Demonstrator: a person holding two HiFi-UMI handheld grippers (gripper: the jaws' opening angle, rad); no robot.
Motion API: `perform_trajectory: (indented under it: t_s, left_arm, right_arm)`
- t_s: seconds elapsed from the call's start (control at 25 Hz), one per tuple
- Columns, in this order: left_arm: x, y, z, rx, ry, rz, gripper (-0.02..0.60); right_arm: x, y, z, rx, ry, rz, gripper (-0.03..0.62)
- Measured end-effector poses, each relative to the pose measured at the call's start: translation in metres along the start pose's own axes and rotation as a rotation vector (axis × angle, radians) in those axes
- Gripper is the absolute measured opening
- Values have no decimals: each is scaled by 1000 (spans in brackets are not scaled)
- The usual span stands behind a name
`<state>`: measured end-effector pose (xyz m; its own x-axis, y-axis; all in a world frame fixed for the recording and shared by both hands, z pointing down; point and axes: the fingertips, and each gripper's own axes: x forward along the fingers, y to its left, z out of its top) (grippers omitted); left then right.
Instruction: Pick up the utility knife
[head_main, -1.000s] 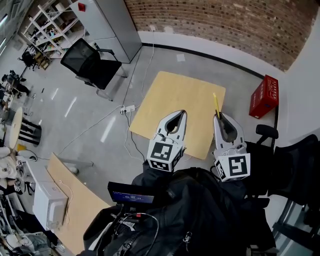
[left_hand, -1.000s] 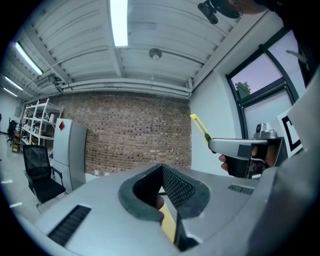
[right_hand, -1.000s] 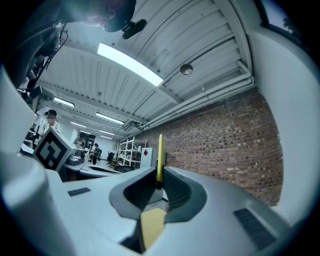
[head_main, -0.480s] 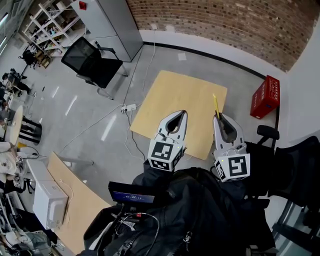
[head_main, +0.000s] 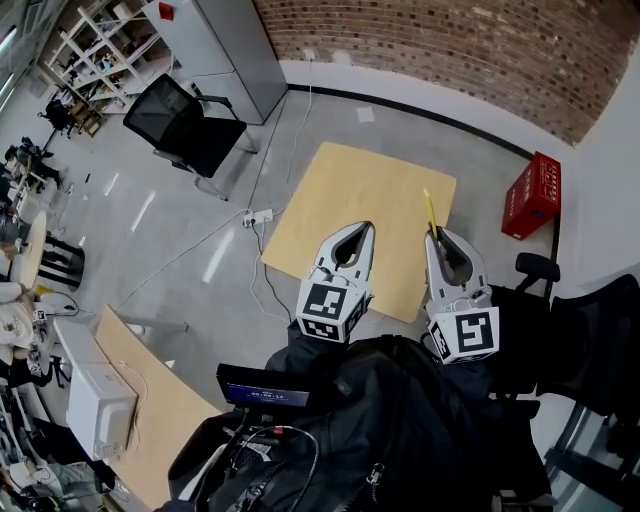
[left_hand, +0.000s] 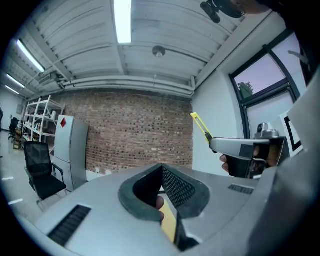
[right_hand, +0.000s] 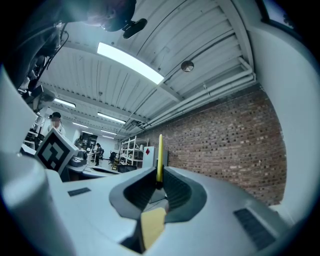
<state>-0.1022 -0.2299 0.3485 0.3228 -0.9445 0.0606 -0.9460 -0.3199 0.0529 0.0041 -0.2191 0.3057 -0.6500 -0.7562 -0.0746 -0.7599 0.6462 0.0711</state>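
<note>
Pick-up step judged complete. The right gripper (head_main: 434, 234) is clamped on the yellow utility knife (head_main: 431, 211), and it appears raised clear of the wooden table (head_main: 340, 200). The knife is pinched by one end at the jaw tips and projects straight ahead beyond them. The left gripper (head_main: 366, 225) has its jaws together, empty, just beside the right. The next move calls only for a steady hold, as the grip looks narrow.

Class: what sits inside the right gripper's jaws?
A thin yellow utility knife, clamped at the jaw tips of the right gripper and sticking out beyond them. Its pinched lower end is covered by the jaws.
</note>
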Motion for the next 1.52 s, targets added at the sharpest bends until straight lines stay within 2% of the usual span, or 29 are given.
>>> perform_trajectory:
  t_s: [1.52]
  left_arm:
    - [11, 6, -7, -1, 8, -3, -5]
  right_arm:
    - [13, -1, -13, 3, 21, 18, 49]
